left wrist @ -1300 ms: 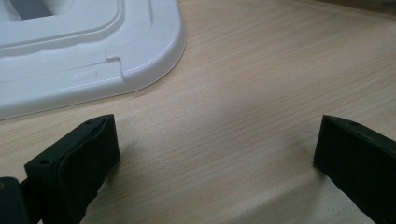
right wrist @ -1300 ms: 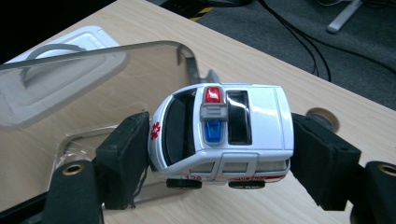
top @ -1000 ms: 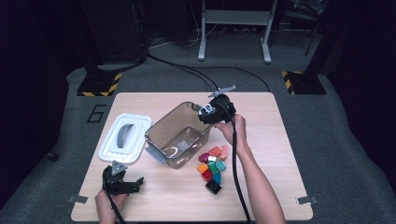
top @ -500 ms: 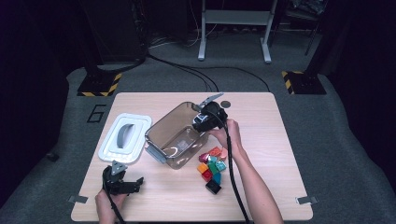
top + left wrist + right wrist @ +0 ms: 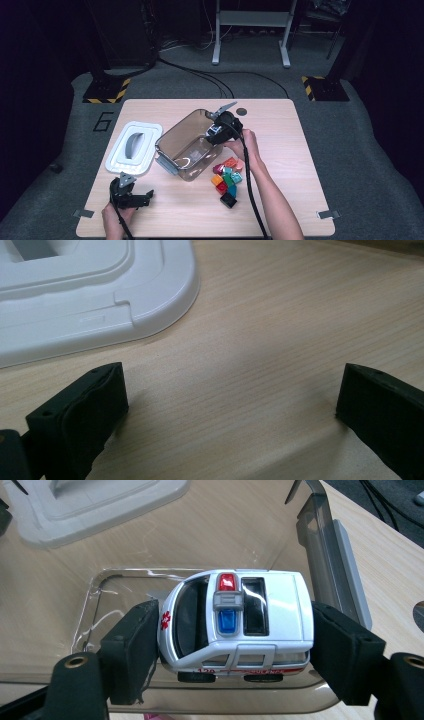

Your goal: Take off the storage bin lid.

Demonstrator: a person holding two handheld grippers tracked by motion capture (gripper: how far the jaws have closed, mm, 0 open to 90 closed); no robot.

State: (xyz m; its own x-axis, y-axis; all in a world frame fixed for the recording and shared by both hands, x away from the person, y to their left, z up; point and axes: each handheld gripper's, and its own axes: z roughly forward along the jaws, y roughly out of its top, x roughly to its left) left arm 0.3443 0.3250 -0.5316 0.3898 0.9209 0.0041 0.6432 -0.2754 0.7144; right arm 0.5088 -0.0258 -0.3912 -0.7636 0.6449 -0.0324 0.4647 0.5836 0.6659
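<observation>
one toy ambulance (image 5: 235, 622), one clear box (image 5: 187, 145), one white lid (image 5: 134, 148), two tongs

Toy ambulance (image 5: 235, 622) clamped front and rear by the right tool (image 5: 235, 655), both ends hidden behind the black pads; in the high view lost beneath that tool (image 5: 216, 134), too small to make out. Clear plastic tub (image 5: 320, 555) cut off along the lower edge of the right gripper view. White lid (image 5: 75, 295) cropped at top and left in the left gripper view. Pile of coloured blocks (image 5: 227, 176) too small for shapes or count.
</observation>
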